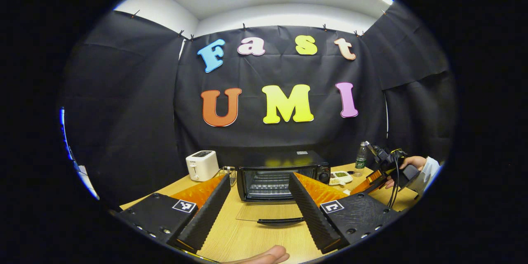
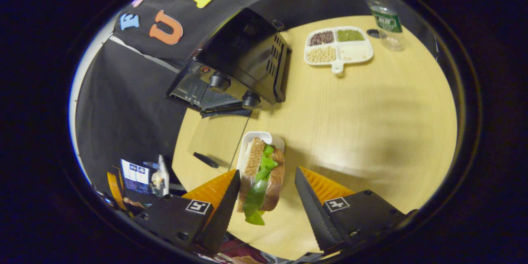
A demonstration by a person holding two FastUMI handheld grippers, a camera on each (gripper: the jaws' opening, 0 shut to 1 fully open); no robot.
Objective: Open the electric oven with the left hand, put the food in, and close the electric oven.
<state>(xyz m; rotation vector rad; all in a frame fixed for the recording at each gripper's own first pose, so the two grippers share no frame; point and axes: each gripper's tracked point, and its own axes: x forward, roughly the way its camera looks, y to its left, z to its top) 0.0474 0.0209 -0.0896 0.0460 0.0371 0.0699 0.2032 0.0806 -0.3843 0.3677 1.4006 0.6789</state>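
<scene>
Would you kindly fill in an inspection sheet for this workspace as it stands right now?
Surface: pale wooden table.
Job's things: electric oven, its glass door folded down flat; sandwich on a white tray beside the door.
Clutter: toaster, divided dish of beans, plastic bottle.
Grippers: left tongs open, holding nothing; right tongs open on either side of the sandwich, contact unclear.
Cables: black cables hang from the right tongs.
Surroundings: black cloth wall.
</scene>
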